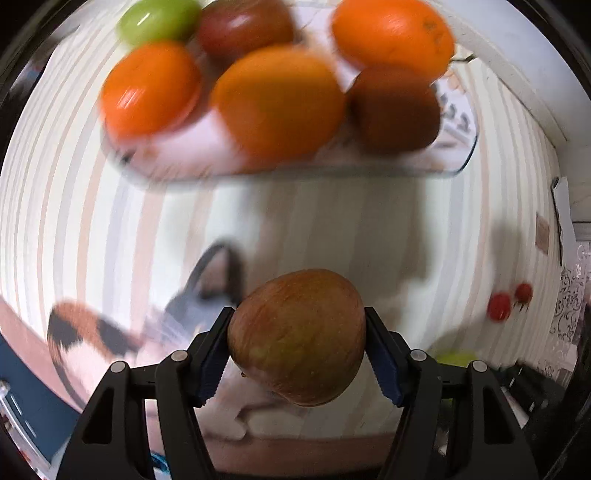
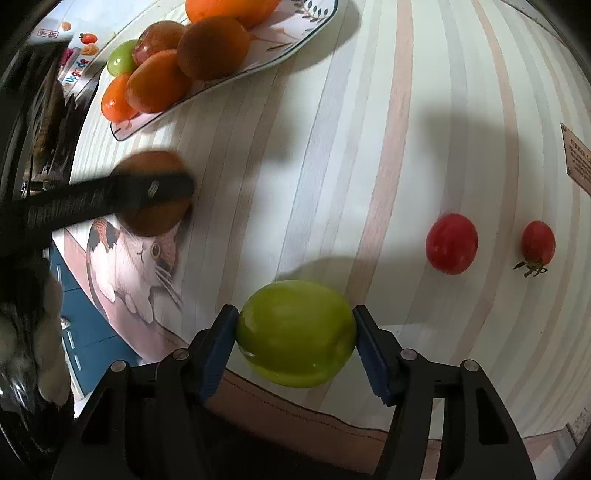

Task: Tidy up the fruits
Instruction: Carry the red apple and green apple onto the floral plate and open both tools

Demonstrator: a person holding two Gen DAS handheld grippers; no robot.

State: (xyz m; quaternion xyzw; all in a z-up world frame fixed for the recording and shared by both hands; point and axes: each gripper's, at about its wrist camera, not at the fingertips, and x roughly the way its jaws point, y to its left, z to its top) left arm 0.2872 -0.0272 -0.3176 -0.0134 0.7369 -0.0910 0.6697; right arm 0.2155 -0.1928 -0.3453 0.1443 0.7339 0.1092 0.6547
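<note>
Fruit sits in both tools: the left tool (image 1: pixel 297 350) grips a reddish-brown apple (image 1: pixel 297 338), pads pressed on its sides, over the cat picture (image 2: pixel 136 266) on the striped surface (image 2: pixel 388 147); the right tool (image 2: pixel 295 345) seems to grip a green fruit (image 2: pixel 295 332), though contact on one side is unclear. Each load should probably travel to the plate (image 2: pixel 314 29) and be lowered gently into a bare spot, since the oranges (image 1: pixel 273 103) and other fruit crowd it and could roll. Two red tomatoes (image 2: pixel 451 243) lie well apart from the plate, clear of the path.
</note>
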